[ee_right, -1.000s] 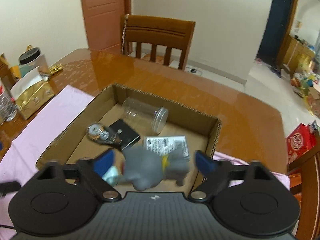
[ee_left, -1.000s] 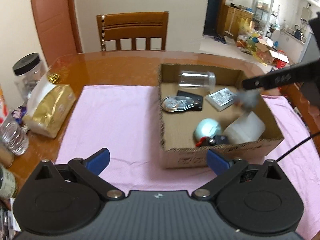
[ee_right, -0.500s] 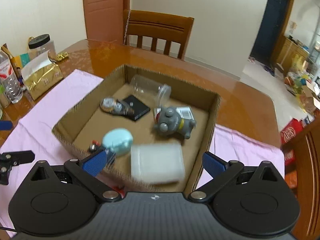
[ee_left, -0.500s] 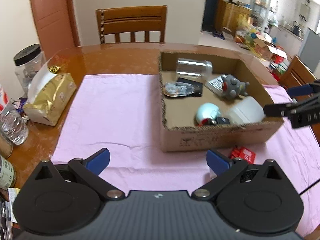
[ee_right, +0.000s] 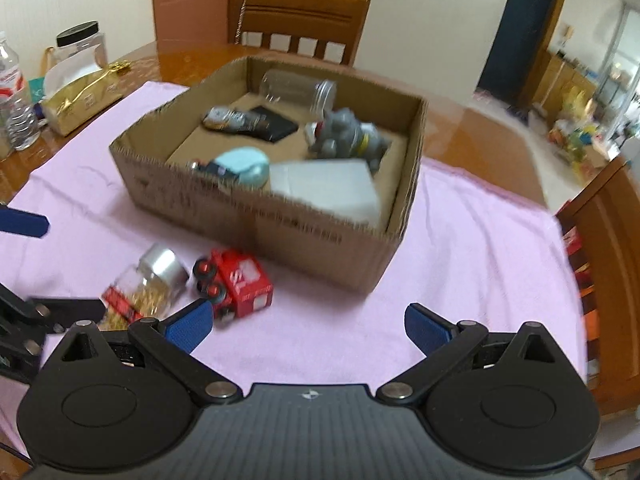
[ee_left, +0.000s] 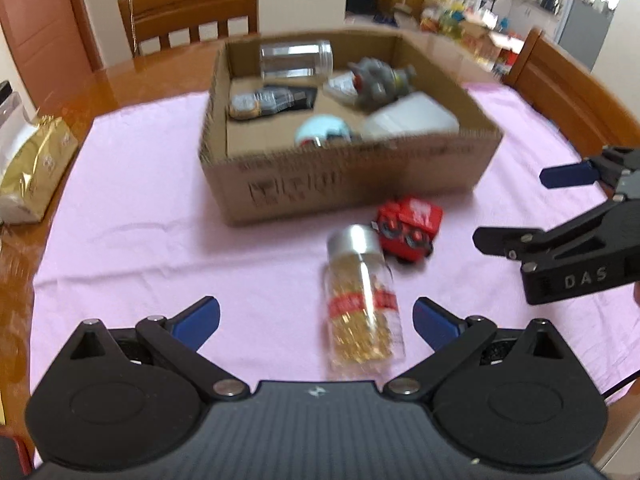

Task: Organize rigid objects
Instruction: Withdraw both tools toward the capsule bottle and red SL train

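Observation:
A cardboard box (ee_left: 344, 184) (ee_right: 280, 232) on the pink cloth holds a clear jar (ee_left: 296, 60), a grey toy figure (ee_left: 376, 78) (ee_right: 344, 136), a white container (ee_left: 412, 120), a pale blue round object (ee_left: 322, 130) and a dark packet (ee_left: 272, 100). In front of the box lie a red toy truck (ee_left: 410, 226) (ee_right: 236, 284) and a silver-capped jar of gold bits (ee_left: 360, 300) (ee_right: 148, 292). My left gripper (ee_left: 316, 320) is open and empty, just short of the gold jar. My right gripper (ee_right: 306, 326) is open and empty, right of the truck.
A gold tissue pack (ee_left: 32, 168) (ee_right: 80, 96), a black-lidded jar (ee_right: 82, 46) and a water bottle (ee_right: 16, 108) stand at the table's left. Wooden chairs stand behind (ee_left: 192, 8) and to the right (ee_left: 568, 92). The pink cloth (ee_left: 132, 216) covers the table.
Both grippers have pulled back from the box toward the table's near side. The grey toy, released a second ago, lies in the box. The truck and gold jar have come into view.

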{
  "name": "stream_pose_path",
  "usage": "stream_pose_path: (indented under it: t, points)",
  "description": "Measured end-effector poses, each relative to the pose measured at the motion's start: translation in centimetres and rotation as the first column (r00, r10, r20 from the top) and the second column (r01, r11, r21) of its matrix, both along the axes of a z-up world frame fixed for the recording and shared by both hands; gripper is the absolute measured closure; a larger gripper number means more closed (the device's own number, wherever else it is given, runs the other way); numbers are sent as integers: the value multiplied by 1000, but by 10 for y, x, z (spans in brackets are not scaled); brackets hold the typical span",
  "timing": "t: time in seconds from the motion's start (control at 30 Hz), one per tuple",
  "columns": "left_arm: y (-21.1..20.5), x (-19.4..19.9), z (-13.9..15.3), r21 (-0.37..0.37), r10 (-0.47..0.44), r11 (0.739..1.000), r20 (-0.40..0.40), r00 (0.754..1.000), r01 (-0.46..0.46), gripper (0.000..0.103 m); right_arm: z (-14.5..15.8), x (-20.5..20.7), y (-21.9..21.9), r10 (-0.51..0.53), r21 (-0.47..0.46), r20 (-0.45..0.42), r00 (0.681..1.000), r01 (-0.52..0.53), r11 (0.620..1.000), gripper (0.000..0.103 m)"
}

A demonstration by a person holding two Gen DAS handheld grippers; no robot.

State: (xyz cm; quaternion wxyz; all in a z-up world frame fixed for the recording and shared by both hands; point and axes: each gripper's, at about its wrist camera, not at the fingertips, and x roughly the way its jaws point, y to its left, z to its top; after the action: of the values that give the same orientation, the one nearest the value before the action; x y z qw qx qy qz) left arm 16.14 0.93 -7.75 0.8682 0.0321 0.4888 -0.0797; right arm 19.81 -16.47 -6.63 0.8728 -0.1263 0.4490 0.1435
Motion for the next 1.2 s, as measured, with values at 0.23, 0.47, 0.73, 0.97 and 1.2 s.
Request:
stream_pose_path:
  t: [0.23,0.47,0.73,0.97,1.2]
  points:
    - [-22,-3,-24,58,55,997,-30,998,-54,2,-18,6,-24,38,86,-57,998,-33,996,0]
    - [-23,-3,-37,103,103,990,-30,994,-99,2,-25,3,-31,107,101,-78,991,-99,990,0]
    - [10,-5,-36,133,109,986,-28,994,-104,2,-25,6,-23,91,99,-82,992,-83,992,0]
    - [40,5,-36,108,105,989,-26,994,-101,2,-28,18,-9,-21,151,-122,992,39,988,0]
    - [62,1,-34,75,75,995,-36,997,-72,2,-32,37,9,-138,212,-136,981,165,963,0]
